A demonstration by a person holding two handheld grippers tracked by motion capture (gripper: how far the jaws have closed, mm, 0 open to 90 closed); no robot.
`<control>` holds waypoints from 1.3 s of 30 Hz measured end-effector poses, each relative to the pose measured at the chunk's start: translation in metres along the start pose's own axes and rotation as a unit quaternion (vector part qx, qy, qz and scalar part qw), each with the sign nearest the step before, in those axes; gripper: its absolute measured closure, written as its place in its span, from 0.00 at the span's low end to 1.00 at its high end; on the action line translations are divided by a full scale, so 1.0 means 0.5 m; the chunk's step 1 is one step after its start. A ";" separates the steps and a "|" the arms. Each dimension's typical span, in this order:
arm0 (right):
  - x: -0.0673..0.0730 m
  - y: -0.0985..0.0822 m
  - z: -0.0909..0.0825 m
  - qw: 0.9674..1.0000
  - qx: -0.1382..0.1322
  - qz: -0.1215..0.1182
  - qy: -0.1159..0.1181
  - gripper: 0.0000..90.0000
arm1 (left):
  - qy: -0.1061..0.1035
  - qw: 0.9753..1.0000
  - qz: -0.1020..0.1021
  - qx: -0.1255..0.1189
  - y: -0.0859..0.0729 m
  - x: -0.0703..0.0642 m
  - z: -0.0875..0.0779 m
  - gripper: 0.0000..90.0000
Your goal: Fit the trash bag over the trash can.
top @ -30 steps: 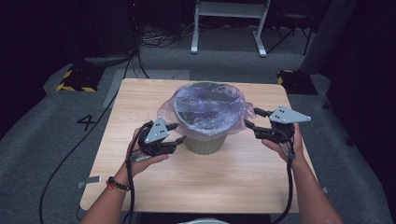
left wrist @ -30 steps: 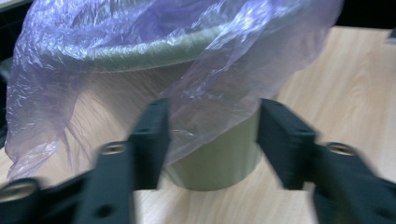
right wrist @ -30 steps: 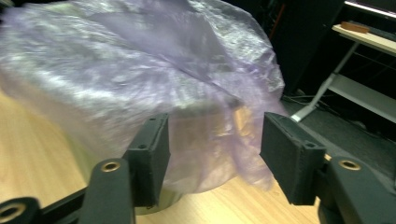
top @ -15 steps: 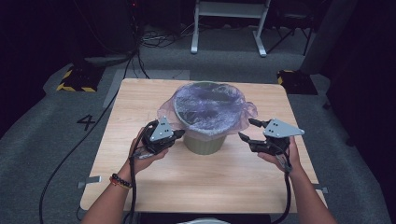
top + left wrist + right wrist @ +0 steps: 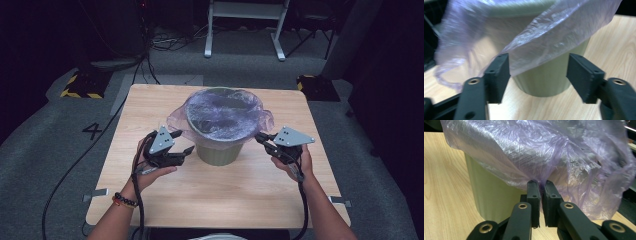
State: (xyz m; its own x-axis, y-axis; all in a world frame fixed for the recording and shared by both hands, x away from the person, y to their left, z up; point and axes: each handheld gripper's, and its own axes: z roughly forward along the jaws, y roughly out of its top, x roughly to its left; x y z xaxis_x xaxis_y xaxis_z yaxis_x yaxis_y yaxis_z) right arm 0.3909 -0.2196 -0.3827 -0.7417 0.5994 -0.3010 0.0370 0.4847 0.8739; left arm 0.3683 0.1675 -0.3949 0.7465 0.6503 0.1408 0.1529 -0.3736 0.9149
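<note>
we see the right tongs [image 5: 539, 185] just closed, pinching the purple bag [image 5: 544, 152] over the green bin [image 5: 491, 195]. left tongs [image 5: 539, 72] just opened, apart, bag edge between them unpinched. floor number [image 5: 93, 131] reads "4".

A bin [image 5: 218, 145] is standing near the middle of the table [image 5: 150, 107], with a plastic bag [image 5: 222, 112] sitting in it and hanging over its rim. The left gripper [image 5: 182, 143] is sitting just left of the bin, the right gripper [image 5: 262, 138] just right, at the bag's hanging edge.
</note>
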 end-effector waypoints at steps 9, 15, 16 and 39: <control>0.013 -0.002 -0.002 1.000 -0.003 -0.020 0.021 0.95 | -0.022 0.999 0.030 0.024 0.021 0.010 0.023 0.56; 0.010 -0.022 0.008 0.999 0.006 -0.008 0.040 0.98 | -0.012 0.997 0.055 0.057 0.009 0.009 0.060 1.00; 0.007 -0.026 0.011 0.999 0.009 -0.003 0.045 0.98 | -0.015 0.997 0.053 0.059 0.006 0.011 0.064 1.00; -0.005 -0.089 0.058 0.995 0.073 0.026 0.062 0.82 | -0.020 0.994 0.013 0.111 -0.069 0.039 0.109 0.94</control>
State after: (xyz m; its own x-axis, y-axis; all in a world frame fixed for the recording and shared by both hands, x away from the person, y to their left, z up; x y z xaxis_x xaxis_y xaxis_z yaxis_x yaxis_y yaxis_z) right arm 0.4107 -0.2241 -0.4321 -0.8127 0.5475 -0.1994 0.1675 0.5474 0.8199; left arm 0.4127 0.1569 -0.4444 0.7766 0.6132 0.1442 0.2690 -0.5298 0.8043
